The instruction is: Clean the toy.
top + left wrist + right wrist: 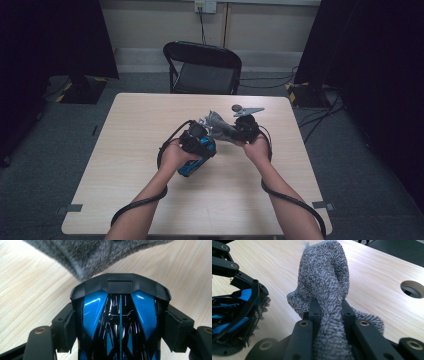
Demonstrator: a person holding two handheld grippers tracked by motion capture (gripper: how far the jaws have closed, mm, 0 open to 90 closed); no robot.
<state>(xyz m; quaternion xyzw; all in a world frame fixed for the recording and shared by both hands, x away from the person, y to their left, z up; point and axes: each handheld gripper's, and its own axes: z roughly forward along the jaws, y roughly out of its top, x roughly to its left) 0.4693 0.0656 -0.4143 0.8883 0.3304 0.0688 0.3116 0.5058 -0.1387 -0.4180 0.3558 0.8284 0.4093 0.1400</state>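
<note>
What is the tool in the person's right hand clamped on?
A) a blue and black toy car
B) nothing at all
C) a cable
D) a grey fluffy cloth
D: in the right gripper view, the right tool has its two black jaws pressed together on a bunched grey fluffy cloth; the blue and black toy car sits in the left tool instead.

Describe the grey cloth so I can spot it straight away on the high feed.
Start at the wooden table and go to its middle, just ahead of the person's two hands. The cloth hangs bunched between them, pinched in the right tool. It is fuzzy speckled grey, unlike the glossy blue-and-black toy car in the left tool.
</note>
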